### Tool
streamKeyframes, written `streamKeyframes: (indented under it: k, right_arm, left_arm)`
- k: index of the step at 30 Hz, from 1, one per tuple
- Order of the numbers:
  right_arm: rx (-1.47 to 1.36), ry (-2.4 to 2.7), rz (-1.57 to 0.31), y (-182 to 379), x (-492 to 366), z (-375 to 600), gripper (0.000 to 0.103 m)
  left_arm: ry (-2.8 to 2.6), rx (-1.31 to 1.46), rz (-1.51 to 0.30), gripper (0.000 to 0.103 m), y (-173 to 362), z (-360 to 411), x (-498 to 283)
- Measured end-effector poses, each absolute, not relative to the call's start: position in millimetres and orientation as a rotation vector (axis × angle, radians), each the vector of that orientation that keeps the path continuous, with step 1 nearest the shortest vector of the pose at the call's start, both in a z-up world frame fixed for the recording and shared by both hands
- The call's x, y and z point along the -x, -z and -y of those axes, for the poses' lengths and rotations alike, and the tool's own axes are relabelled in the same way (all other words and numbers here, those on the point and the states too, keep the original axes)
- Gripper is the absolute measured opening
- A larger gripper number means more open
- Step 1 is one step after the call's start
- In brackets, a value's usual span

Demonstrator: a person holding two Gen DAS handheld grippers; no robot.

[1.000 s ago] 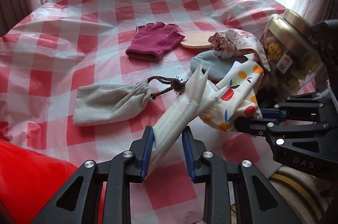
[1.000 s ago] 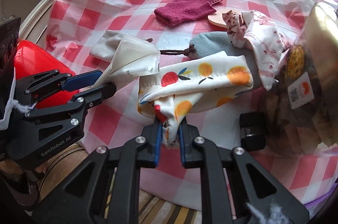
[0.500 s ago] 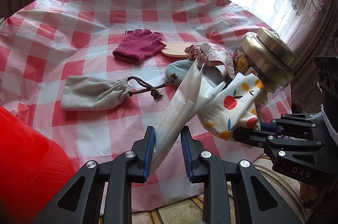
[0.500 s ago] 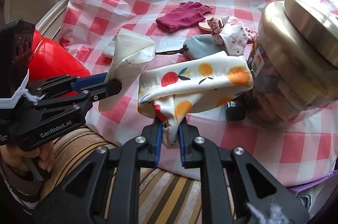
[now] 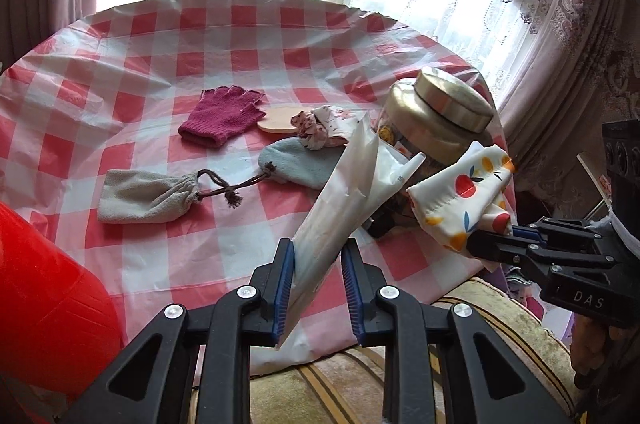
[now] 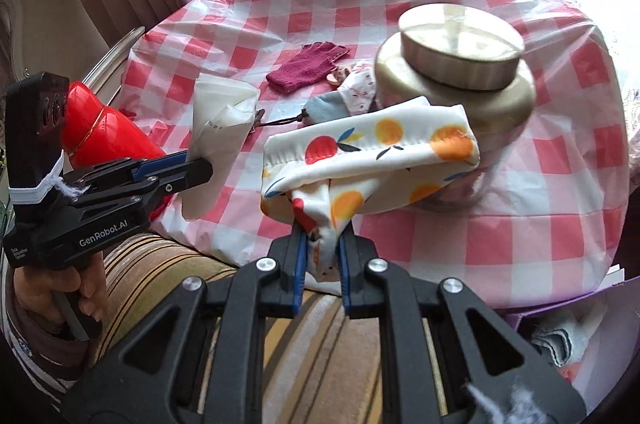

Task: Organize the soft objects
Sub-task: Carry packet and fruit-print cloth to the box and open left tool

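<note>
My left gripper is shut on a white plastic bag, held up over the table's near edge; it also shows in the right wrist view. My right gripper is shut on a fruit-print cloth, held in the air in front of the jar; the cloth also shows in the left wrist view. On the red-checked tablecloth lie a maroon glove, a grey drawstring pouch, a blue-grey soft piece and a small floral cloth.
A big jar with a metal lid stands at the table's right near edge. A red object is at the near left. A flat peach oval lies by the glove. A striped sofa is below, and a purple box at right.
Both grippers have pulled back and up from the table, still holding the white bag and the fruit-print cloth. The table and jar now look farther away.
</note>
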State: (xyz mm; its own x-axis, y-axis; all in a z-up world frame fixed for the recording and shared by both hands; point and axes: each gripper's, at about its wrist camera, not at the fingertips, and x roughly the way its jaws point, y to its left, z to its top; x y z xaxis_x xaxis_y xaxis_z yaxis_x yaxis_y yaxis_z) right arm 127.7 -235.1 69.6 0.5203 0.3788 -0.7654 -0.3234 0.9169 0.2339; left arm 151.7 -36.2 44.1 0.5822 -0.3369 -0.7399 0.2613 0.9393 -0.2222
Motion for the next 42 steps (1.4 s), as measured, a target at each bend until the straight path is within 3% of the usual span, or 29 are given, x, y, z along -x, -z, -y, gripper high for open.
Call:
streamKeyframes:
  k: [18, 37, 42]
  right_arm:
    - [-0.202, -0.006, -0.89, -86.5, -45.0, 456.2, 0.017]
    - [-0.336, 0.293, -0.829, -95.6, 44.6, 586.5, 0.017]
    - [-0.344, 0.328, -0.812, -100.5, 55.3, 599.8, 0.017]
  left_arm:
    - [0.701, -0.037, -0.859, 0.026, -72.0, 214.6, -125.7]
    - [1.083, -0.02, -1.076, 0.026, -40.8, 414.3, -80.0]
    - [1.129, -0.008, -1.111, 0.049, -33.0, 438.7, -72.8]
